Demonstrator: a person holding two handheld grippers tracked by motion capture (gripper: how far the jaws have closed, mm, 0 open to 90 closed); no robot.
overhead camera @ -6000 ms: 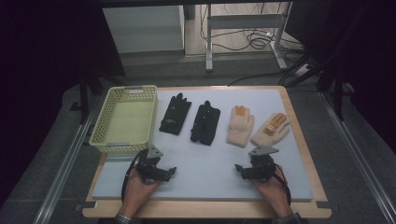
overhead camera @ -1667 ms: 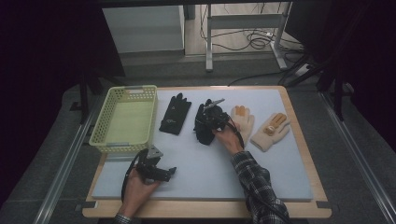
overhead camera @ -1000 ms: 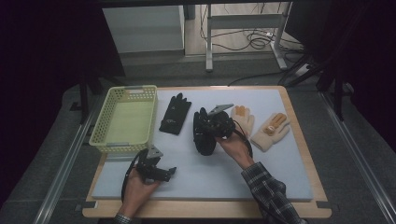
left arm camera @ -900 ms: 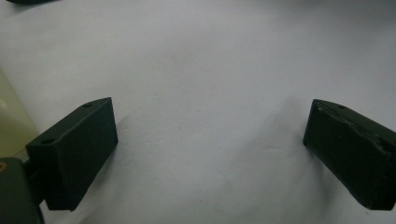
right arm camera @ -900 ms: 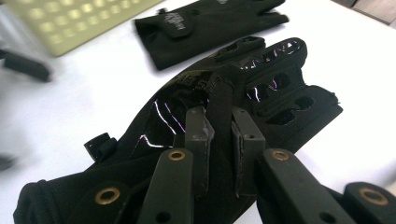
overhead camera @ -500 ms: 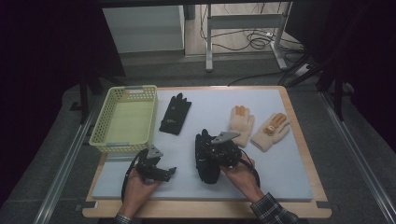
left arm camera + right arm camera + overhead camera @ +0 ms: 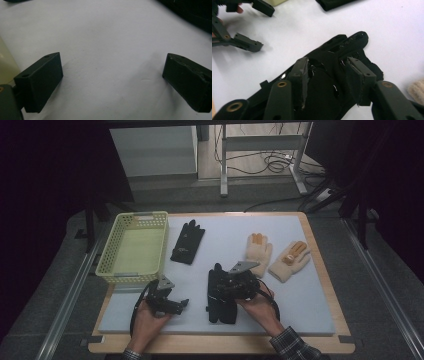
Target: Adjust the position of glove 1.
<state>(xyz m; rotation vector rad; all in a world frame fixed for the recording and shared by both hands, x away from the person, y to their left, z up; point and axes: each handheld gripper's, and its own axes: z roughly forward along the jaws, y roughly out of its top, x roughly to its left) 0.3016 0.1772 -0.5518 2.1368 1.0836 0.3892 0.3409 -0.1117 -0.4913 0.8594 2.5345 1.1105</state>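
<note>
A black glove [image 7: 220, 304] lies lengthwise on the white mat [image 7: 310, 305], in front of the middle. My right gripper [image 7: 223, 287] is shut on its upper half. In the right gripper view the two jaws pinch a bunched fold of that glove [image 7: 352, 42], with my right gripper [image 7: 328, 77] pressed into the fabric. My left gripper [image 7: 181, 306] rests open on the mat to the left of the glove, nothing between its fingers. In its own view my left gripper [image 7: 112, 82] spans bare mat, and the black glove [image 7: 192, 12] edges in at the top right.
A second black glove [image 7: 187, 241] lies at the back beside a yellow basket [image 7: 112, 270] at the left. Two cream gloves [image 7: 259, 251] [image 7: 290, 260] lie at the back right. My open left gripper [image 7: 263, 27] appears in the right gripper view.
My right gripper took the black glove from the back row and has pulled it toward the near edge, a little closer than half a second ago. The left gripper has stayed put.
</note>
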